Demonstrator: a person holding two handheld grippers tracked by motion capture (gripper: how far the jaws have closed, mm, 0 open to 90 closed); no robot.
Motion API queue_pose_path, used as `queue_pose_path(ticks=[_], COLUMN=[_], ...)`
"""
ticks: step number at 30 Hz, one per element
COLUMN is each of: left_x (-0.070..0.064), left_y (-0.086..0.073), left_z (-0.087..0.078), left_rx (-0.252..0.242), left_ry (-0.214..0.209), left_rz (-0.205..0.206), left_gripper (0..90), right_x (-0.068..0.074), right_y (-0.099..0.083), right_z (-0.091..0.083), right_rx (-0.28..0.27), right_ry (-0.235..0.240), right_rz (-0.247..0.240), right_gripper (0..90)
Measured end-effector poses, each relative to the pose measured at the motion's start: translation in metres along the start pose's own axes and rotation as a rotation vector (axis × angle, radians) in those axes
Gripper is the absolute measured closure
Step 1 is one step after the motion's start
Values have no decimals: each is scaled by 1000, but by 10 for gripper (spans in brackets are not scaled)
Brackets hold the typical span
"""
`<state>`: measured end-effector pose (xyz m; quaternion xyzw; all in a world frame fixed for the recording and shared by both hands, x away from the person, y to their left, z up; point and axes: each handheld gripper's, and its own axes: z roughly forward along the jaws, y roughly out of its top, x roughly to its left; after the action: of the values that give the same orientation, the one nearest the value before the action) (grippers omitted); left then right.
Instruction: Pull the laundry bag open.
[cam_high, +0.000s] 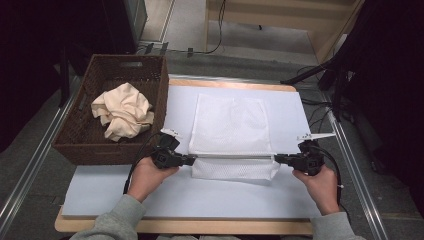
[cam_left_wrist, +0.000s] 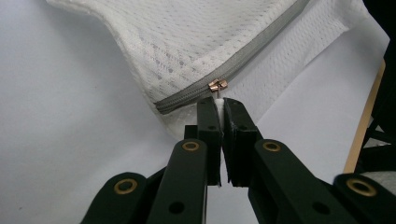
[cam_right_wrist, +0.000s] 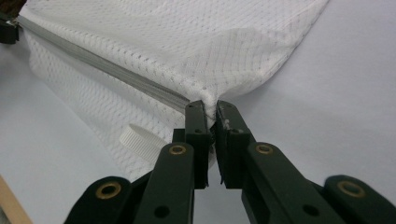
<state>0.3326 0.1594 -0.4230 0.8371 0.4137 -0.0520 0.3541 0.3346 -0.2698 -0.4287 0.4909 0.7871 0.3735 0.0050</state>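
**Zipper line stretched crosswise between the two grippers**

A pale blue-grey table mat (cam_high: 100, 185) carries a white mesh zippered laundry bag (cam_high: 231, 125), lying flat at its middle; to the left stands a dark brown woven basket (cam_high: 85, 130) with a crumpled cream cloth (cam_high: 122, 111) in it. The bag's grey zipper (cam_left_wrist: 252, 51) runs left to right across the table, near the person's edge of the bag, and both tools sit on that axis. The left gripper (cam_high: 189, 160) has its jaws pinched narrow on the copper-coloured zipper slider (cam_left_wrist: 218, 85), by its pull tab. The right gripper (cam_high: 278, 158) is clamped on the bag's opposite corner (cam_right_wrist: 208, 100). Judged from this, the slider would travel rightward along the zipper, toward the right gripper, which anchors the fabric.
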Motion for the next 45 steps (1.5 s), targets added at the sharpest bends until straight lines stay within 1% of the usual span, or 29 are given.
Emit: queue_pose_path(ticks=[3, 4, 5, 7, 9, 11, 14, 15, 17, 19, 21, 22, 26, 28, 33, 38, 39, 45], left_x=[2, 3, 4, 5, 6, 5, 4, 3, 1, 1, 2, 2, 2, 1, 2, 3, 3, 3], left_y=[-2, -2, -3, -4, -5, -5, -5, -5, -4, -4, -4, -4, -4, -3, -1, 2, 3, 6], left_z=[-2, -3, -4, -6, -7, -7, -6, -5, -2, 1, 5, 7, 14, 17, 24, 29, 31, 39], left_rx=[-2, -6, -4, -9, -6, -5, -3, -7, -1, 19, 26, 32, 35, 38, 31, 15, 16, 25], left_ry=[6, 11, 13, 20, 23, 32, 34, 36, 55, 73, 76, 82, 80, 75, 69, 50, 49, 44], left_rz=[-5, -13, -9, -18, -13, -11, -14, -17, -9, 1, -1, 4, -1, 5, 3, -4, -5, 1], left_gripper=[869, 869, 869, 869, 869, 869, 869, 869, 869, 868, 868, 868, 867, 865, 863, 861, 861, 860], right_x=[-2, -3, -5, -8, -9, -9, -8, -8, -8, -8, -8, -8, -9, -9, -9, -11, -11, -7], right_y=[0, 0, -1, -1, -1, 0, 0, 1, 1, 1, 2, 2, 1, 1, 1, 0, 0, -1], right_z=[-1, -1, -2, -3, -3, -3, -2, -1, -1, 1, 3, 3, 6, 9, 13, 18, 19, 25], right_rx=[1, -1, 2, -2, -9, -5, -1, 0, 8, 15, 15, 15, 21, 26, 25, 21, 20, 26], right_ry=[-3, -4, -3, -4, 0, 2, -4, -17, -30, -37, -40, -41, -39, -39, -42, -37, -34, -34], right_rz=[5, 7, 17, 23, 27, 23, 21, 18, 16, 20, 21, 23, 24, 24, 27, 42, 48, 45], right_gripper=[855, 855, 855, 855, 855, 855, 855, 855, 856, 857, 857, 857, 857, 857, 854, 851, 851, 851])
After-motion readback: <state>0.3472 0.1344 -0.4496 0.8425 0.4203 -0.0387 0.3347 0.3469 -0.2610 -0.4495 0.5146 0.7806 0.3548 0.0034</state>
